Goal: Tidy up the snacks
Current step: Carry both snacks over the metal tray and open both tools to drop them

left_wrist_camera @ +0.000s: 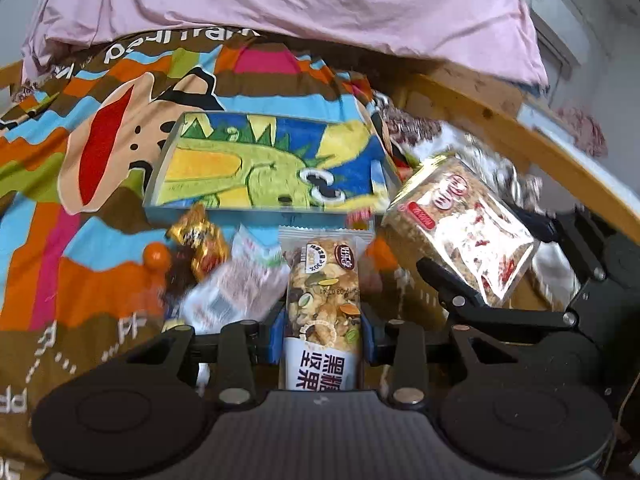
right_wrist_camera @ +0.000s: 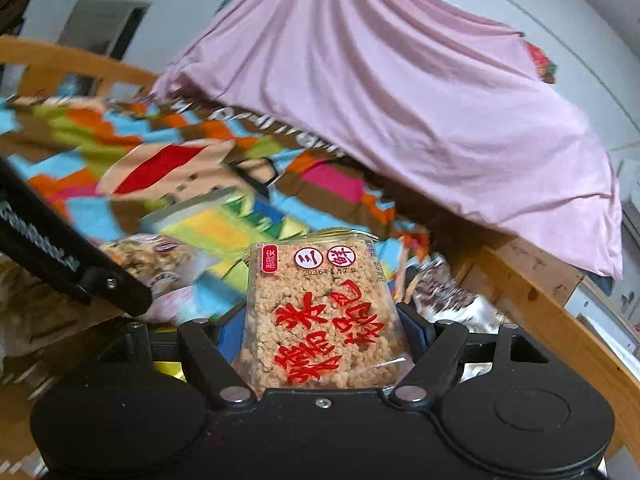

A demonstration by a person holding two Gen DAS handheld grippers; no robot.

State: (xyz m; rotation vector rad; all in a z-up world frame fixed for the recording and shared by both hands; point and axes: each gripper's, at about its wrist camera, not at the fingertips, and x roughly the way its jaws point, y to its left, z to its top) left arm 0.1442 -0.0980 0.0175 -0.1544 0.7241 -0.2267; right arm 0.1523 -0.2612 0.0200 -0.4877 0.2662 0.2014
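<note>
left gripper (left_wrist_camera: 324, 340) clamps nut bar (left_wrist_camera: 324, 292) between my fingers, light, stiff, wrapper slick | right gripper (right_wrist_camera: 324, 332) clamps rice cake pack (right_wrist_camera: 320, 312) across its sides, crumbly, grip gently | tray (left_wrist_camera: 272, 164) ahead of the fingertips

Not much room right ahead of the left fingers: a loose pile of snacks, a gold-wrapped candy (left_wrist_camera: 199, 240), a small orange ball (left_wrist_camera: 156, 256) and a white crinkly packet (left_wrist_camera: 236, 284), sits just beyond the tips. Past that the shallow box (left_wrist_camera: 264, 164) has a bare cartoon floor, so open room there. Right of the fingers, the other gripper's rice cake pack (left_wrist_camera: 460, 224) crowds in close. Further out, the pink sheet (right_wrist_camera: 400, 100) closes off the back and the wooden rail (right_wrist_camera: 560, 320) walls the right side.
</note>
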